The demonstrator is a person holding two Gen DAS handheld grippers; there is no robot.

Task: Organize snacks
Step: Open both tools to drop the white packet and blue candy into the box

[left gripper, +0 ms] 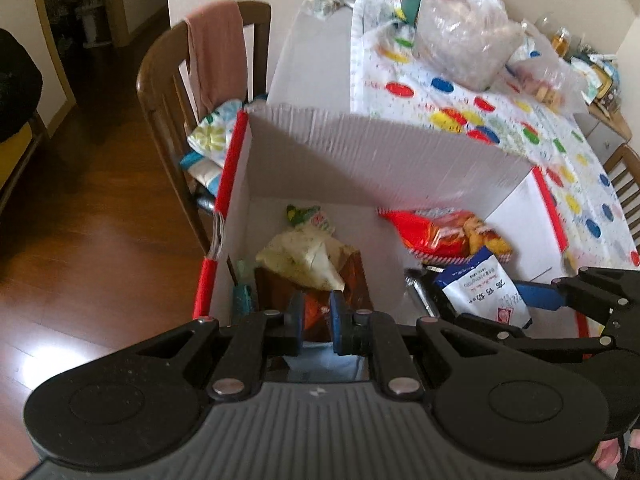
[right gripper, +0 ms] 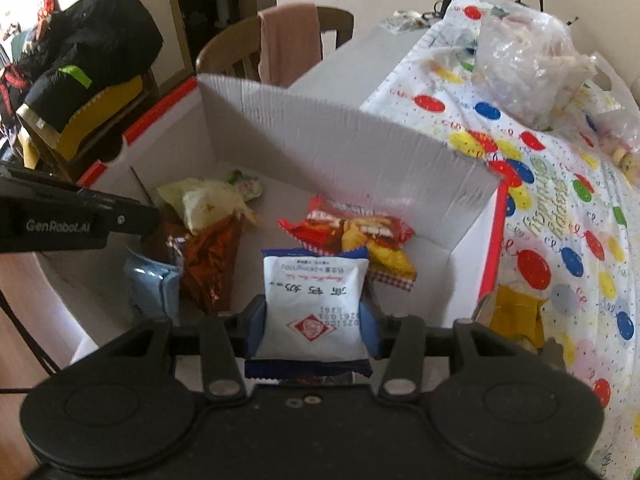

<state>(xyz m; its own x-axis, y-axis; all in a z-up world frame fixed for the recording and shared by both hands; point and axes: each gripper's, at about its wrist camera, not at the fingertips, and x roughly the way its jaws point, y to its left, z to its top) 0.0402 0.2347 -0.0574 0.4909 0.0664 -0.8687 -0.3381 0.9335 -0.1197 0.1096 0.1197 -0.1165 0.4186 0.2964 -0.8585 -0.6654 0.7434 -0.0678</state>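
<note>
A white corrugated box (left gripper: 360, 148) (right gripper: 320, 136) with red edges stands open and holds several snack packets. My right gripper (right gripper: 314, 322) (left gripper: 480, 300) is shut on a white-and-blue packet (right gripper: 316, 292) (left gripper: 480, 284), held over the box's near side. My left gripper (left gripper: 317, 314) (right gripper: 154, 216) is shut, its blue pads almost together low over a brown-red packet (left gripper: 356, 280) (right gripper: 212, 264). I cannot tell whether they pinch it. A cream packet (left gripper: 300, 256) (right gripper: 200, 200) lies on the brown-red one. A red-yellow packet (left gripper: 440, 232) (right gripper: 360, 232) lies at the back.
A light-blue packet (right gripper: 152, 288) stands in the box's near left corner. The table's balloon-print cloth (left gripper: 440, 92) (right gripper: 560, 220) carries clear plastic bags (left gripper: 460, 36) (right gripper: 524, 64) and a yellow packet (right gripper: 516, 316). A wooden chair with a pink cloth (left gripper: 216, 52) (right gripper: 288, 40) stands behind the box.
</note>
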